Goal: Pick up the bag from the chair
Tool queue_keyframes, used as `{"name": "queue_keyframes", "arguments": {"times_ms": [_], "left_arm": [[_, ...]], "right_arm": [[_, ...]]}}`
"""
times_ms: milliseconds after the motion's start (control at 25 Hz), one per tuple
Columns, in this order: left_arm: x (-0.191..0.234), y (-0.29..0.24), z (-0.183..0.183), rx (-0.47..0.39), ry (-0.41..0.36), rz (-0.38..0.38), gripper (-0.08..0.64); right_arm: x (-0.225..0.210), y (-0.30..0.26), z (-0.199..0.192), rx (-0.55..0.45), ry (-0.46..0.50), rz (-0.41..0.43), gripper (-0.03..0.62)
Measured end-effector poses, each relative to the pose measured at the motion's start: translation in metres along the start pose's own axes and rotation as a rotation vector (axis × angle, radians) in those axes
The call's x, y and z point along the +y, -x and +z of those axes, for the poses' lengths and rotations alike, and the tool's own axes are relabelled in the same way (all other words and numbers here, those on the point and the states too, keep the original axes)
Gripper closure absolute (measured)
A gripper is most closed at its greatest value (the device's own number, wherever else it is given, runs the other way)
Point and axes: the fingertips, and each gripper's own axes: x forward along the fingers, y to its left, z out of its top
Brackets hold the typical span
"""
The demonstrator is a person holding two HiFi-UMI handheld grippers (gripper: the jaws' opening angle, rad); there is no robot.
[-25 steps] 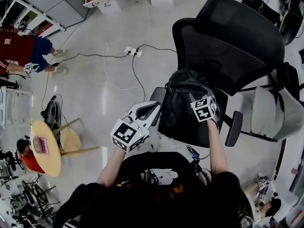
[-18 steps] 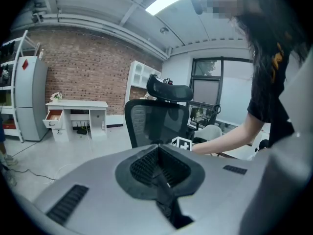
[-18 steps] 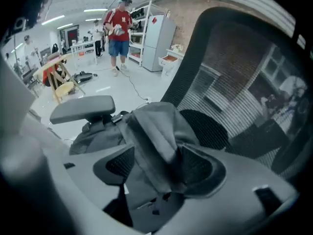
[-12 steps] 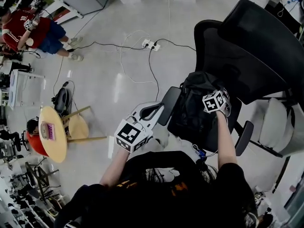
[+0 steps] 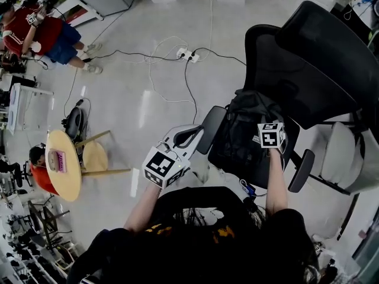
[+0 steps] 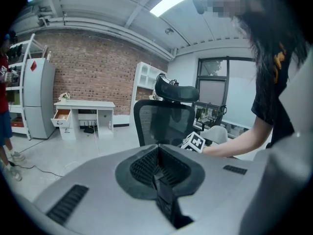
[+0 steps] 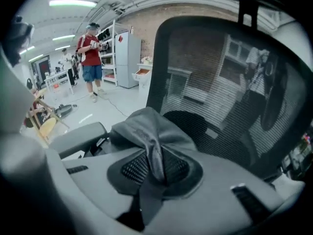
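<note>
A black bag (image 5: 246, 129) sits on the seat of a black mesh office chair (image 5: 308, 64). My right gripper (image 5: 267, 126) is over the bag's near side. In the right gripper view its jaws are shut on a fold of the bag's (image 7: 146, 129) dark fabric, which bunches up between the pads (image 7: 124, 168), with the chair's mesh back (image 7: 220, 77) behind. My left gripper (image 5: 190, 136) hangs left of the chair by its armrest (image 5: 210, 129). In the left gripper view it (image 6: 159, 173) is shut with nothing in it, and it points at the chair (image 6: 164, 121).
A power strip with cables (image 5: 186, 55) lies on the floor behind the chair. A round wooden table (image 5: 62, 164) and a stool (image 5: 95, 158) stand at the left. A person in a red shirt (image 5: 50, 37) stands far left. A light grey chair (image 5: 343, 152) is at the right.
The right gripper has drawn slightly back toward me with the bag's fabric in its jaws. The left gripper has hardly moved. My head view has shifted a little.
</note>
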Motion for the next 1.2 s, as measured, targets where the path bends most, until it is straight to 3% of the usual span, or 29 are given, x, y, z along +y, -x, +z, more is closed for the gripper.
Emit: {"name": "queue_keyframes", "arguments": {"times_ms": [440,840,1200], "left_arm": [[-0.009,0.040,-0.009,-0.027,-0.005,-0.012,0.551],[-0.018,0.112,-0.017,-0.074,-0.063,-0.045,0.551],[-0.020,0.197,-0.053,-0.104,-0.073,-0.060,0.551]], "right_arm": [[0.031,0.131,-0.011,-0.208,-0.183,-0.059,0.549],[0.099,0.206,-0.012,-0.262,-0.214,-0.078,0.549],[0.136,0.282,-0.020,-0.332,-0.263,-0.206,0.551]]}}
